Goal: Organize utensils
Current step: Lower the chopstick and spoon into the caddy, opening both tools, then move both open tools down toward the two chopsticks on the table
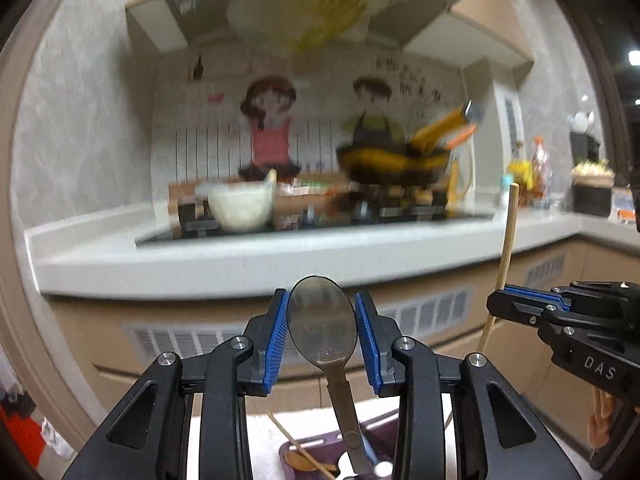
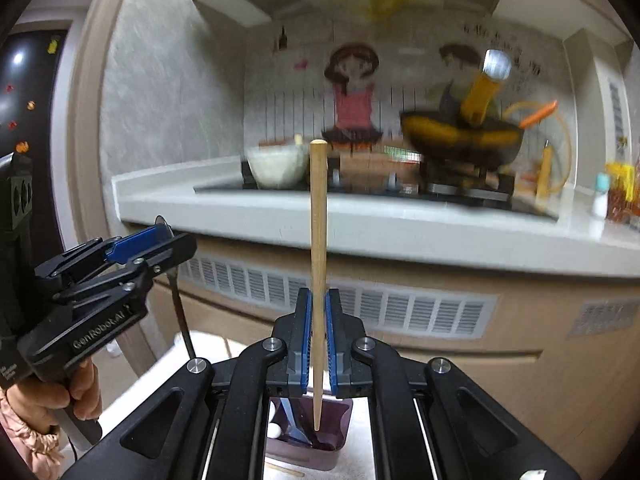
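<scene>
My left gripper (image 1: 322,334) is shut on a metal spoon (image 1: 322,322), bowl end up, its handle hanging down toward a purple utensil holder (image 1: 316,446) on a white table. The holder has utensils in it, and a loose chopstick (image 1: 302,450) lies across it. My right gripper (image 2: 318,336) is shut on a wooden chopstick (image 2: 318,240) held upright, its tip low inside the purple holder (image 2: 332,428). The right gripper (image 1: 520,308) and chopstick (image 1: 505,248) also show in the left wrist view, and the left gripper (image 2: 160,240) in the right wrist view.
A kitchen counter (image 1: 240,264) with a stove runs across behind, carrying a white bowl (image 1: 240,206) and a dark pan (image 1: 392,164). Bottles and jars (image 1: 536,172) stand at the right end. Another chopstick (image 2: 286,470) lies on the white table by the holder.
</scene>
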